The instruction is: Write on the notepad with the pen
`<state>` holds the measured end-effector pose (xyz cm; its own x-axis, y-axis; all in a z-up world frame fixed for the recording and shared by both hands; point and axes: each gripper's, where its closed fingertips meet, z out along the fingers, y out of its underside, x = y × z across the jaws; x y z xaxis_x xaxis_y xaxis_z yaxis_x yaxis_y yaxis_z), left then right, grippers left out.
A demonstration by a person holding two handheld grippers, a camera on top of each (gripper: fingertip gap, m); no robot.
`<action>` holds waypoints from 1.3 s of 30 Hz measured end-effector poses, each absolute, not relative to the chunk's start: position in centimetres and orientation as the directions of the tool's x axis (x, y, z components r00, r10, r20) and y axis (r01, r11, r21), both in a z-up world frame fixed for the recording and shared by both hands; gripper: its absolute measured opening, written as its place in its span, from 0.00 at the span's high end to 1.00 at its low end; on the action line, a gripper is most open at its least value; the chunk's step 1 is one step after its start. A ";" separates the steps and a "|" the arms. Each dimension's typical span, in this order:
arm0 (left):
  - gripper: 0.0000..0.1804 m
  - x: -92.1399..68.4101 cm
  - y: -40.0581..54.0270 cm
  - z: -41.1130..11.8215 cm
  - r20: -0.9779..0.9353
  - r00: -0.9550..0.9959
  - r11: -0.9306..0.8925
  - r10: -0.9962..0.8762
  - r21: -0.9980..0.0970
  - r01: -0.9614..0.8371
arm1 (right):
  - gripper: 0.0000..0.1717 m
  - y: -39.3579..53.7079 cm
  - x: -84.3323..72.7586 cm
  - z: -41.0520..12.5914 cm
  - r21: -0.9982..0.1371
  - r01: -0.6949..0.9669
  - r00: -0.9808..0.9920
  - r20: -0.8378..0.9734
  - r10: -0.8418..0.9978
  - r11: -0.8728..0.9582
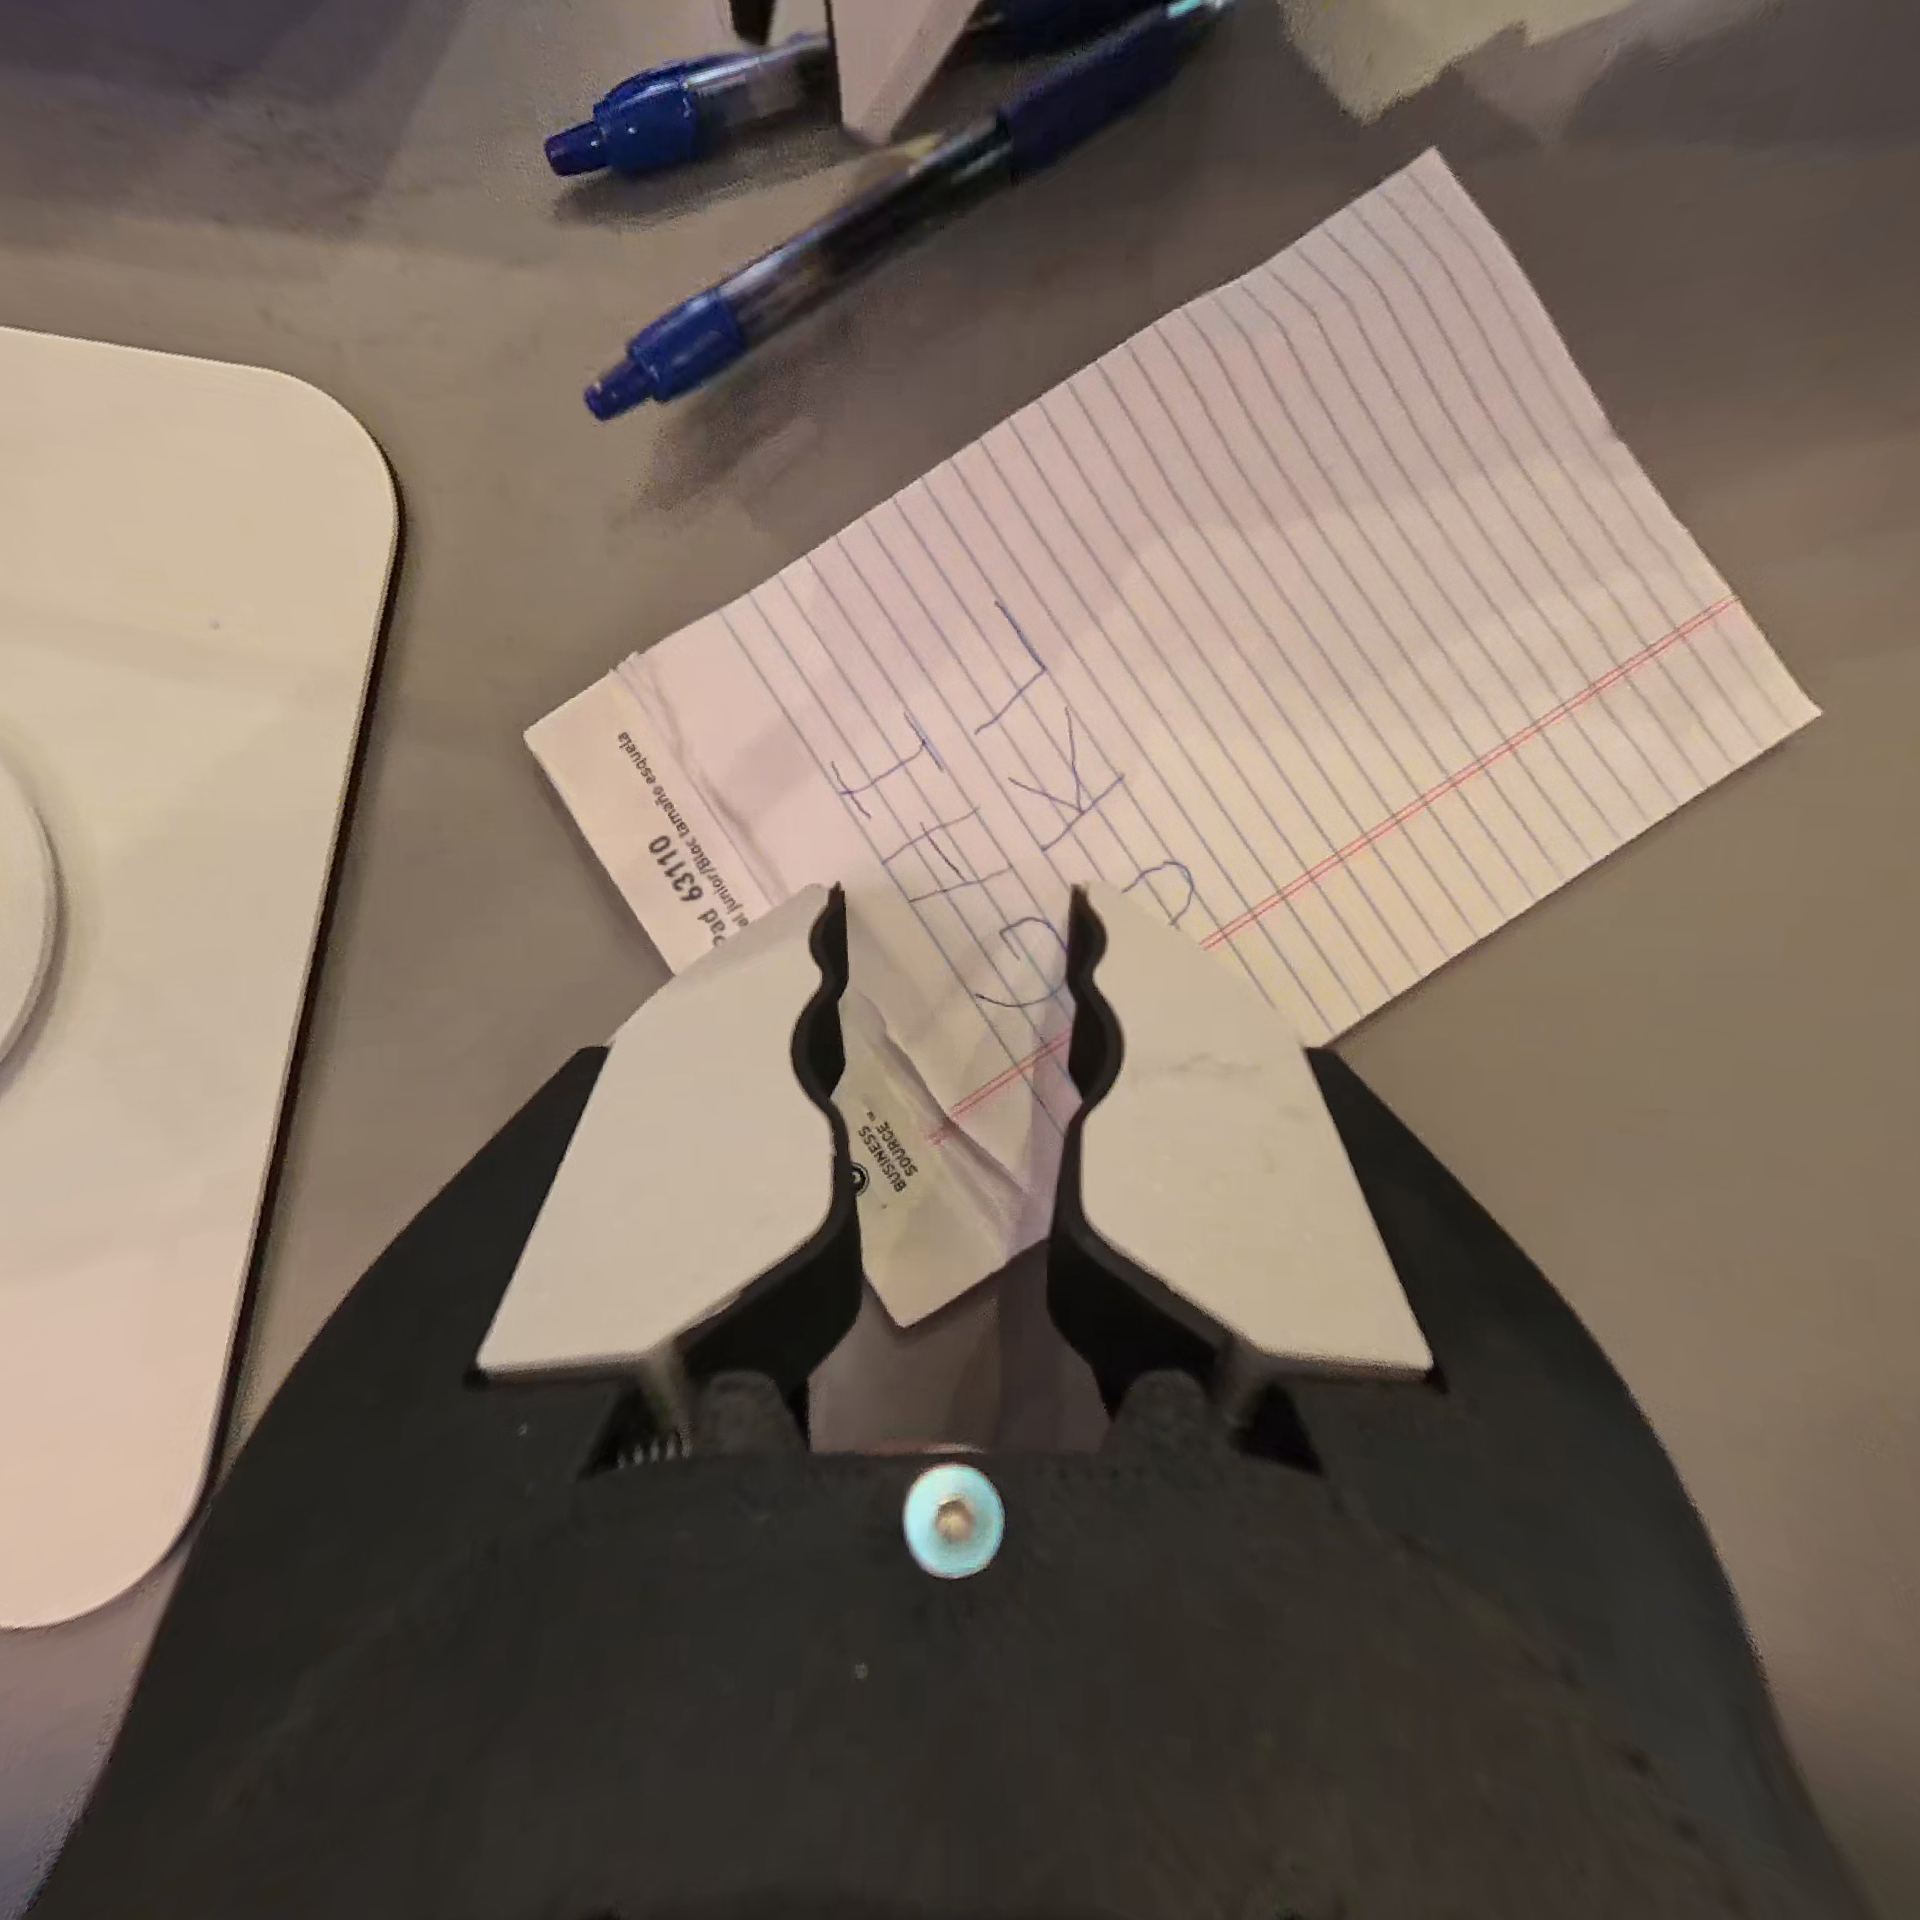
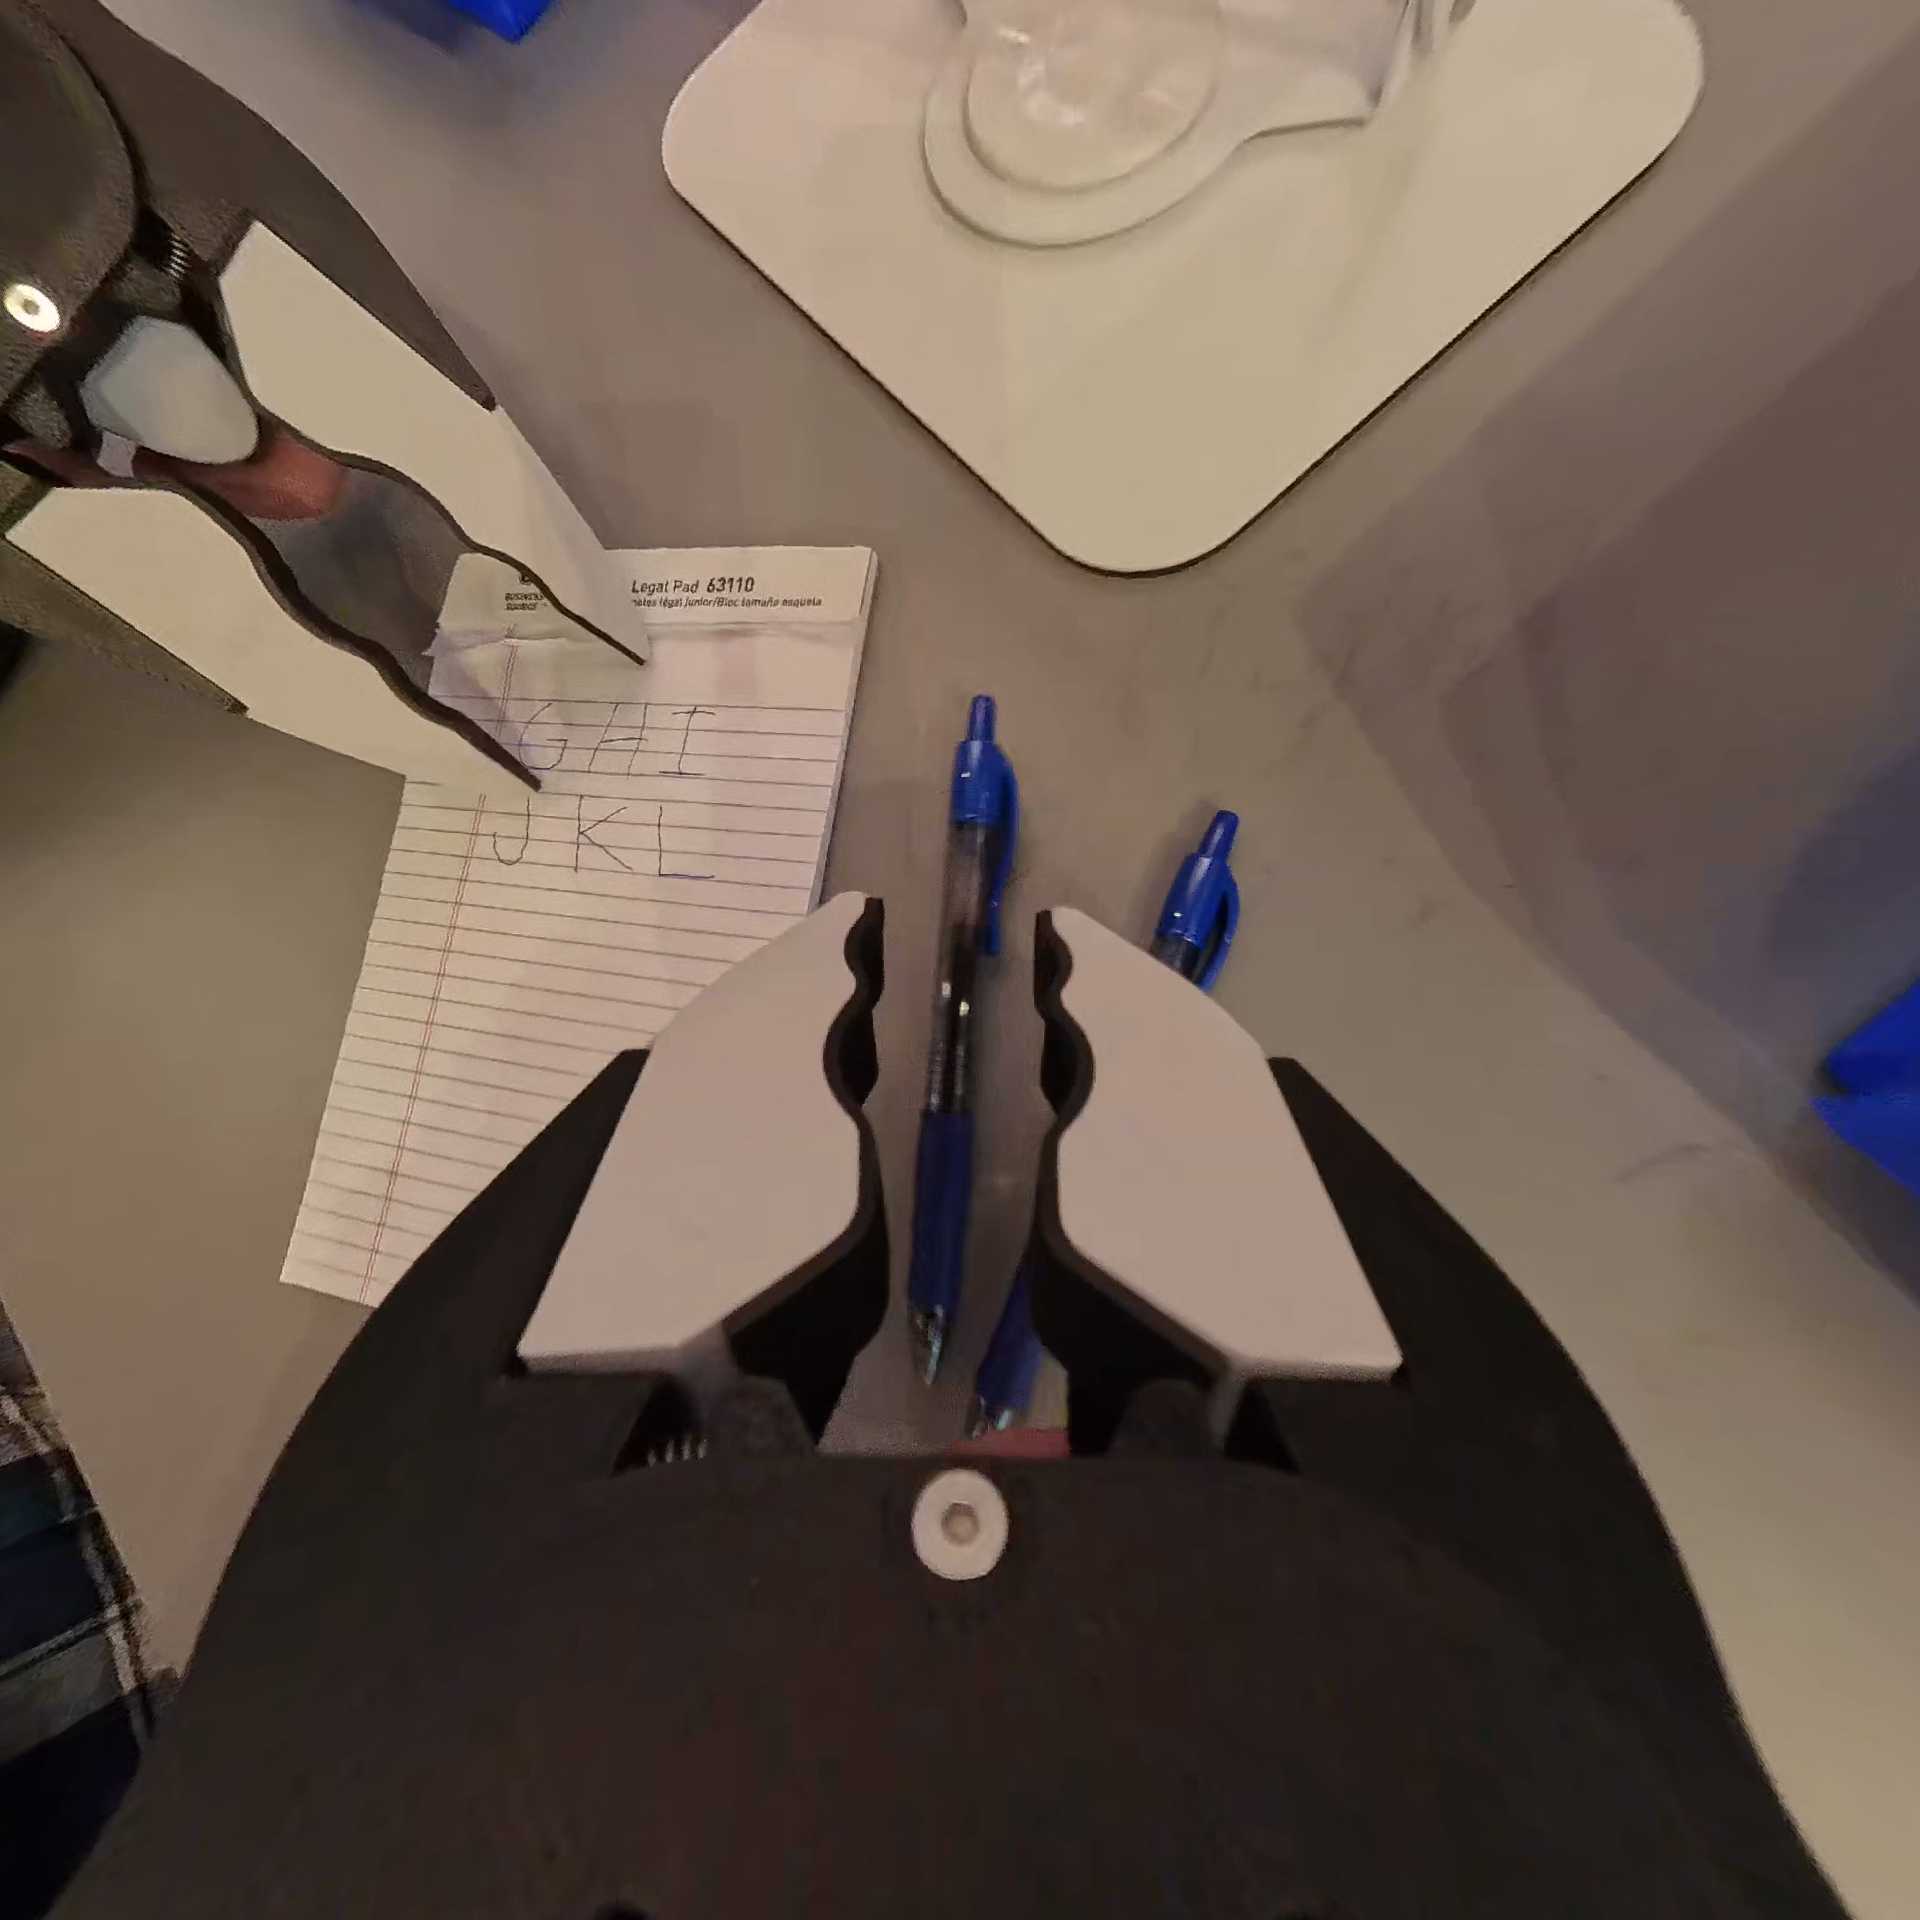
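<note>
Left wrist view: one notepad (image 1: 1247,644) lies flat on the grey table (image 1: 312,208), its top page bearing blue handwriting. The left gripper (image 1: 956,904) hangs over the pad's crumpled corner, jaws spread, gripping nothing. Two blue pens (image 1: 831,260) (image 1: 686,104) lie on the table beyond the notepad; one white mat (image 1: 187,935) sits off the notepad's bound end.

Right wrist view: one notepad (image 2: 582,935) again, and two pens just beside it. The right gripper (image 2: 958,925) straddles the nearer pen (image 2: 951,1039), jaws spread, pads clear of the barrel. The second pen (image 2: 1200,904) lies farther from the notepad. One mat (image 2: 1247,364) beyond carries one clear glass base (image 2: 1081,125).
</note>
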<state>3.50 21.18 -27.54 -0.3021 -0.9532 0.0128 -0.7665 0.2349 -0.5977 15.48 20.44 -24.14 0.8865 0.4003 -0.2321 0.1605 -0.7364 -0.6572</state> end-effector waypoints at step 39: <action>0.82 7.7 15.6 -15.4 0.240 -0.409 -0.095 -0.880 -0.934 -0.344 | 0.94 19.2 5.0 -7.9 -0.935 -0.334 0.558 -0.298 0.774 -0.119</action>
